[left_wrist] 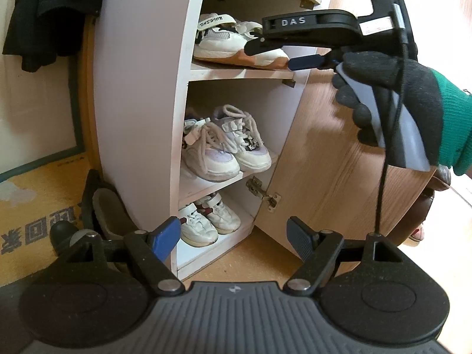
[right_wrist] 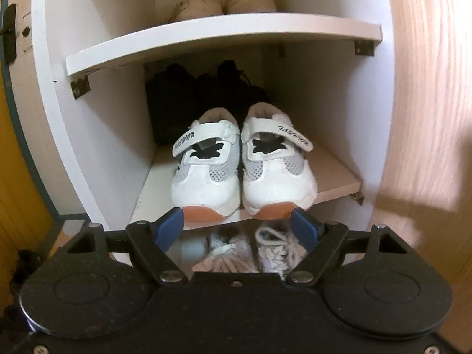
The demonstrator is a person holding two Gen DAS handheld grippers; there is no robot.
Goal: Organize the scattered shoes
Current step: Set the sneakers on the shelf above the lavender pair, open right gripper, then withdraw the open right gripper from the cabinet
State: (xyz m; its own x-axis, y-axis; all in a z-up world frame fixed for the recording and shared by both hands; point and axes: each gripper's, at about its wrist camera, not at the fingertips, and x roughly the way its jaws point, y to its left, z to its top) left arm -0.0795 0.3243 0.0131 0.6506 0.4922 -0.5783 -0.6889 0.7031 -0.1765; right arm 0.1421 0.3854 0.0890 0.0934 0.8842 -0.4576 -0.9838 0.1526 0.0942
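On white laminate shelf, mesh strap sneakers, gum soles

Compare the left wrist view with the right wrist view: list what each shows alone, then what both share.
Left wrist only: the gloved hand holding the right tool, the wooden cabinet door, and the strapped white sneakers on the bottom shelf.
Right wrist only: black shoes at the shelf's back, and beige shoes one shelf up.
Both: the white strap sneakers with orange soles and the laced white sneakers below.

dark garment draped at upper left above yellow printed floor mat; black caster wheel on it, near open wood-grain door with metal hinge.
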